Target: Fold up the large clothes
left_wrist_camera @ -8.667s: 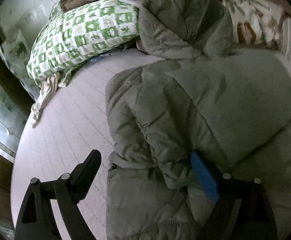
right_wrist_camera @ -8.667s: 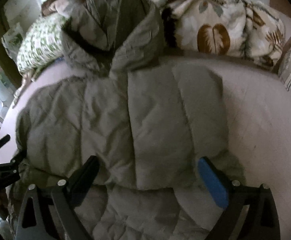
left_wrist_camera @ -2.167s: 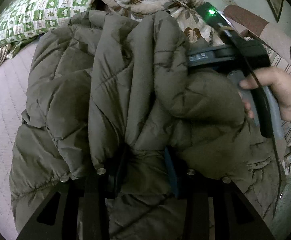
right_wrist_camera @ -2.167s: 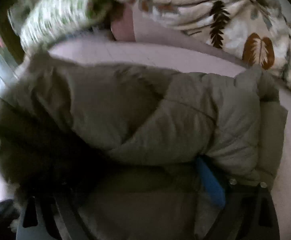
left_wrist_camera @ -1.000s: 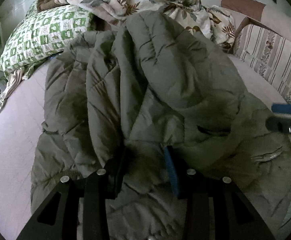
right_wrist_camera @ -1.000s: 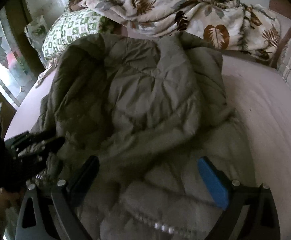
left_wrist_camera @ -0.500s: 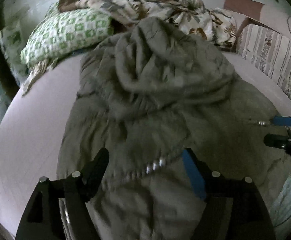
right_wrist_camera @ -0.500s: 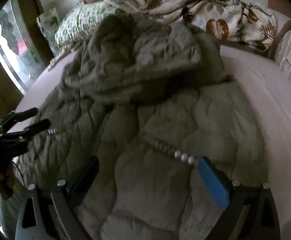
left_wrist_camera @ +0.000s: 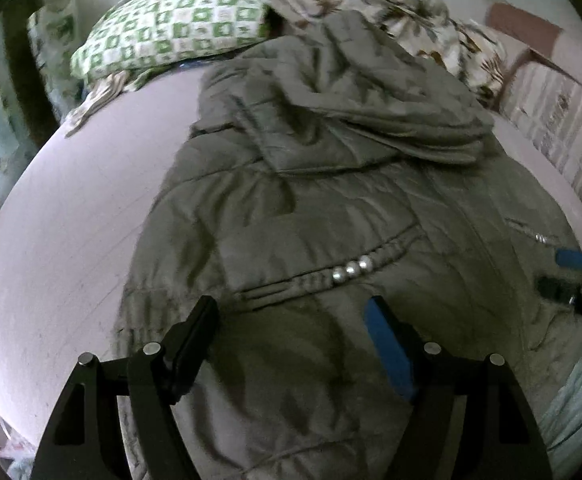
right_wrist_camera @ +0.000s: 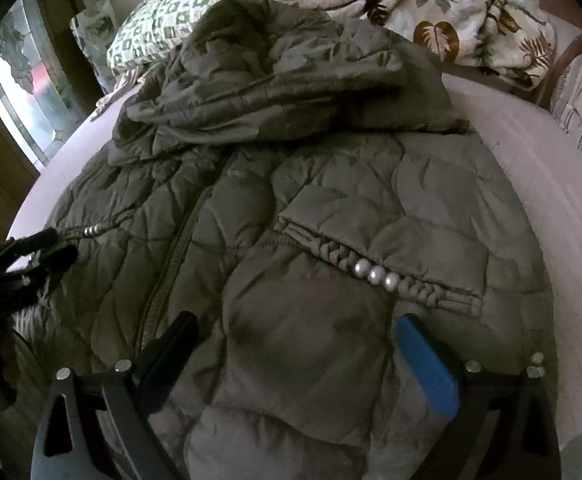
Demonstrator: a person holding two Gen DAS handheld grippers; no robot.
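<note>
The quilted olive jacket (right_wrist_camera: 315,208) lay spread front-up on the bed (left_wrist_camera: 71,216), its long axis running straight away from both claws: hem nearest them, zipper (right_wrist_camera: 175,248) up the middle, and the hood (right_wrist_camera: 283,80) bunched at the far end toward the green checked pillow (left_wrist_camera: 171,32) and the leaf-print blanket (right_wrist_camera: 431,12). The left claw (left_wrist_camera: 291,320) hung over the hem on the jacket's left half, just short of a pocket seam trimmed with three pearl beads (left_wrist_camera: 351,270); the right claw (right_wrist_camera: 295,336) hung over the hem on the right half, just short of the matching beaded pocket (right_wrist_camera: 375,274). Each claw was about equally near its own side of the hem, so neither had the clear advantage, and each showed at the edge of the other's view, out beside the jacket's flanks. Both claws stood spread wide, released, with nothing between their fingers; whether the fingertips brushed the padding below could not be told, though they appeared to hover just above it. Judging from this layout, the coming move turned on that lengthwise axis: the fabric lay directly ahead of and beneath both claws, so each would likely need to drop onto the hem or a side edge on its own half before anything could be carried over toward the hood or across the zipper line.
</note>
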